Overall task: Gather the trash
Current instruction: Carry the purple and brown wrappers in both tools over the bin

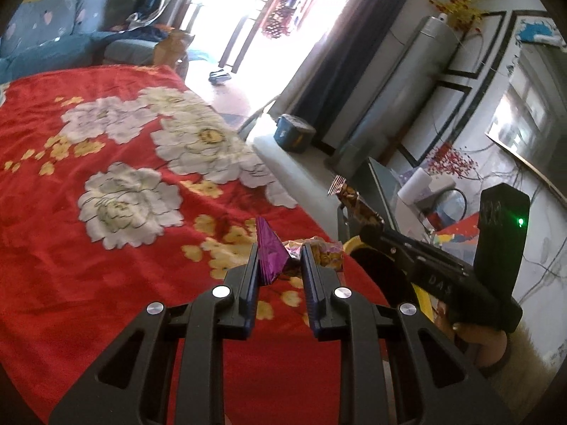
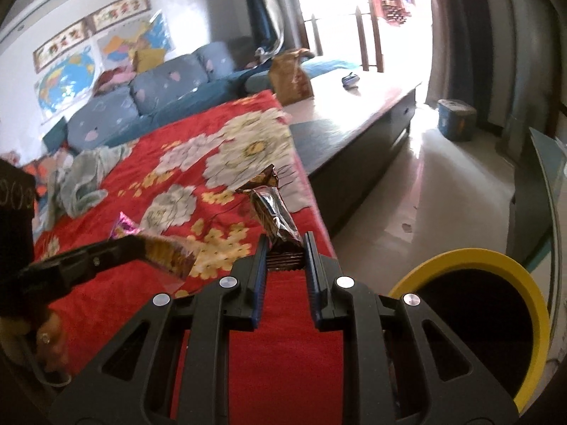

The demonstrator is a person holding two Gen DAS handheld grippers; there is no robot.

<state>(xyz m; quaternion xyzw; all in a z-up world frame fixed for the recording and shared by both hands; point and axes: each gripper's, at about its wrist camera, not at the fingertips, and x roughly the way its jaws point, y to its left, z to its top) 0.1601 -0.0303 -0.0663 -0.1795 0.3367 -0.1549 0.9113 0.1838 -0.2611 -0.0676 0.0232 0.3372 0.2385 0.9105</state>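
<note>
Hovering above the red blanket (image 1: 106, 248), each gripper (image 1: 279, 255) (image 2: 285, 248) pinches a wrapper (image 1: 271, 253) (image 2: 280, 212).

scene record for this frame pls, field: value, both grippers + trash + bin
left gripper: shut on purple wrapper, over the red floral blanket
right gripper: shut on brown wrapper, held up above the blanket edge
bin: yellow-rimmed bin on the floor beside the bed, to the right of the right gripper
wrappers in bin: cannot tell, the inside is dark
background: blue sofa, blue tub on the floor
</note>
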